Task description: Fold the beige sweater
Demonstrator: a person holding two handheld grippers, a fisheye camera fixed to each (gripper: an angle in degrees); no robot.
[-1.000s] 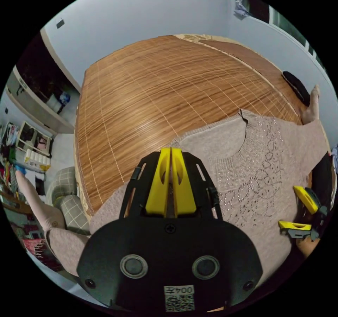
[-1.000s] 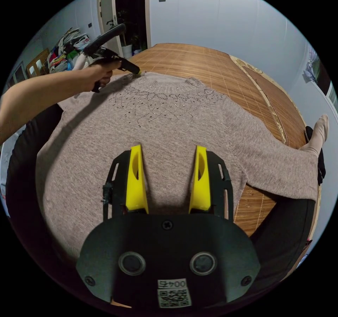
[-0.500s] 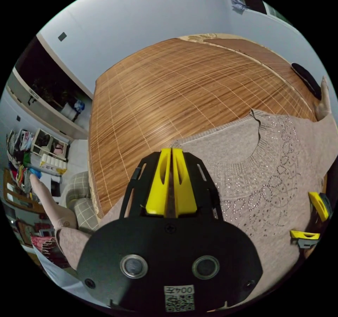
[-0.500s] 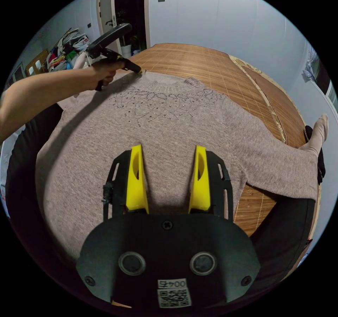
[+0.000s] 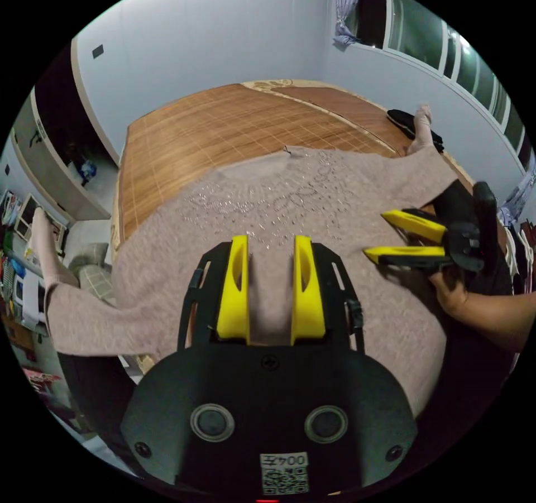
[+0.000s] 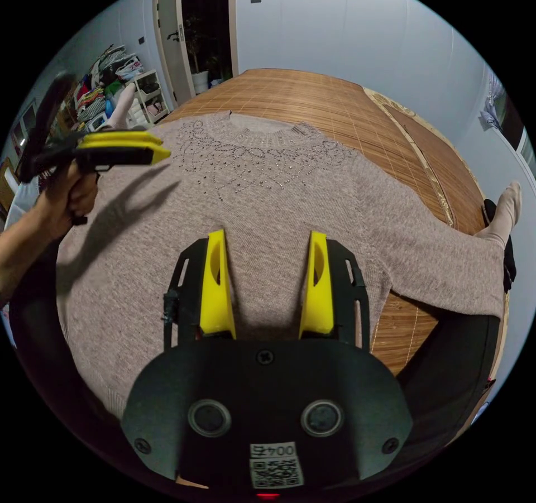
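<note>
Beige sweater (image 6: 268, 190) flat on mat (image 6: 312, 98), beneath both grippers' parted fingers (image 6: 215, 279).

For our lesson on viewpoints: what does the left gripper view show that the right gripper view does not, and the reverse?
Left gripper view's extras: a window with a curtain beside it.
Right gripper view's extras: a doorway and cluttered shelves near it.
Shared: the sweater spread flat on the mat, plus the left gripper and the right gripper, both open above the sweater.
</note>
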